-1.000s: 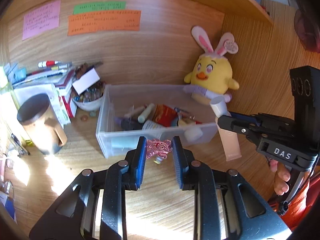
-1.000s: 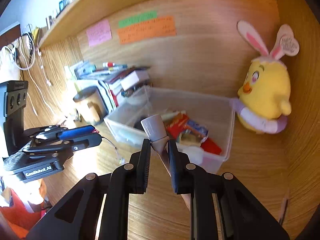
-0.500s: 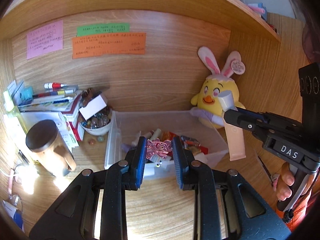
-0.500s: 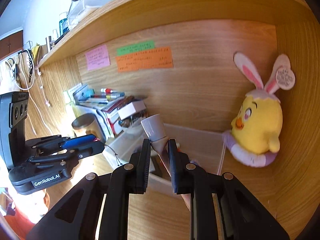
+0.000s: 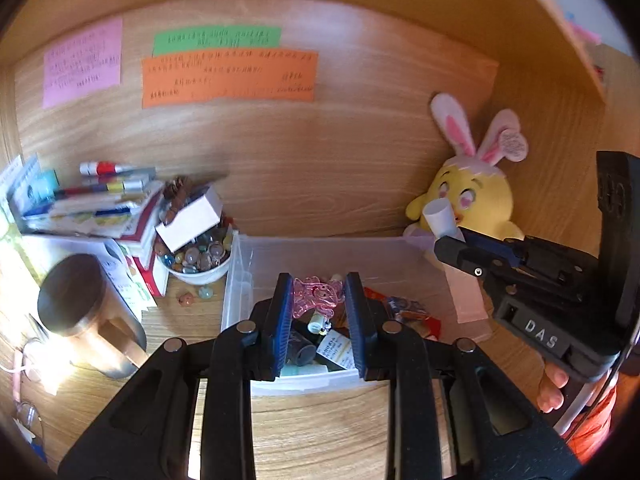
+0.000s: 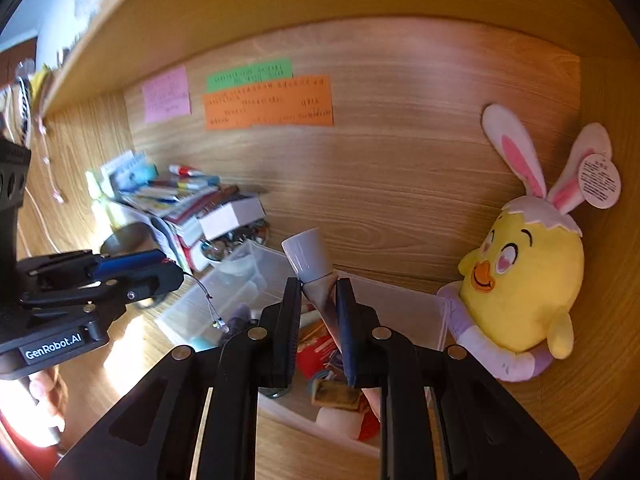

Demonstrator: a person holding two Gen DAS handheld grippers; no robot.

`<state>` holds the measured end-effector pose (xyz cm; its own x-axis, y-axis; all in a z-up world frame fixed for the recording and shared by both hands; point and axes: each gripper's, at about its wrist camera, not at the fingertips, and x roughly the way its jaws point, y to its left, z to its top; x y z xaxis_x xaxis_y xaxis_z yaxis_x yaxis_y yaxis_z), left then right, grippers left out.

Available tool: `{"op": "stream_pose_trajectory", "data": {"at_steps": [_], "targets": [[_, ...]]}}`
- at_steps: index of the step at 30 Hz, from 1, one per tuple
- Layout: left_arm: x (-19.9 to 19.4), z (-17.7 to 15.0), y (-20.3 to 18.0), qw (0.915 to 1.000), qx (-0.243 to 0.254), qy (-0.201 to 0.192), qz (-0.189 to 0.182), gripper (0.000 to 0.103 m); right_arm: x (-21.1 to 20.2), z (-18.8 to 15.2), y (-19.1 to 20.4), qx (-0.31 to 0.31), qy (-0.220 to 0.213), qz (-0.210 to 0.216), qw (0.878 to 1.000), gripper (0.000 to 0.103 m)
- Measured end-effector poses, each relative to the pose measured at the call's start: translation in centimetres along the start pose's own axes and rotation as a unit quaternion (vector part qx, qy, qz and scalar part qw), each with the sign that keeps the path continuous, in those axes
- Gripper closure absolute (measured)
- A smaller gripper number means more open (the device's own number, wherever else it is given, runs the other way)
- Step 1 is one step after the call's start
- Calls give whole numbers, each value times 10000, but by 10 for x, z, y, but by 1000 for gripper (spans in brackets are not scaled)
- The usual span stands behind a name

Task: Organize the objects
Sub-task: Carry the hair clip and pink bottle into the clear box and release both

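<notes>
a wooden desk (image 5: 320, 432) sat in an alcove with a wood-grain back panel (image 5: 320, 152) and a shelf (image 6: 240, 20) overhead; sunlight fell across the desk's left side. three paper notes, pink (image 5: 82, 62), green (image 5: 216, 40) and orange (image 5: 228, 76), were stuck to the back panel. a yellow chick plush with bunny ears (image 6: 524, 280) leaned in the desk's right rear corner. a clear plastic bin (image 5: 240, 280) stood near the rear edge, just beside the plush, already holding small packets and bottles. at the left rear, a stack of books with pens on top (image 5: 92, 204) stood next to a white bowl of glass marbles (image 5: 198, 260) with a small white box (image 5: 190, 220) resting on it, and a brown lidded mug (image 5: 80, 312) stood in front of the books.

the left gripper (image 5: 318, 300) was clamped on a pink translucent keychain charm (image 5: 316, 294), held above the bin. the right gripper (image 6: 318, 300) was clamped on a white-capped cosmetic tube (image 6: 308, 256), cap upward, also over the bin.
</notes>
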<state>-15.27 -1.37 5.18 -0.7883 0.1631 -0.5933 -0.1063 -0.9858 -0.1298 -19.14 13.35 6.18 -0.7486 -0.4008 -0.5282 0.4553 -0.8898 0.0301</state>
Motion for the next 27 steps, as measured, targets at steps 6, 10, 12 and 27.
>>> {"op": "stream_pose_trajectory", "data": {"at_steps": [6,10,12,27], "targets": [[38,-12,14,9987,-142,481,17,77,34,-12,8,-220,329,-63,9992,87],[55,-19,21,9973,-223,701,19,77,49,-20,12,-298,528,-22,9982,87],[62,-21,24,9965,-259,791,15,77,54,-22,13,-314,588,-22,9978,87],[61,-24,30,9951,-380,893,-196,65,70,-32,20,-371,1164,383,9918,71]]}}
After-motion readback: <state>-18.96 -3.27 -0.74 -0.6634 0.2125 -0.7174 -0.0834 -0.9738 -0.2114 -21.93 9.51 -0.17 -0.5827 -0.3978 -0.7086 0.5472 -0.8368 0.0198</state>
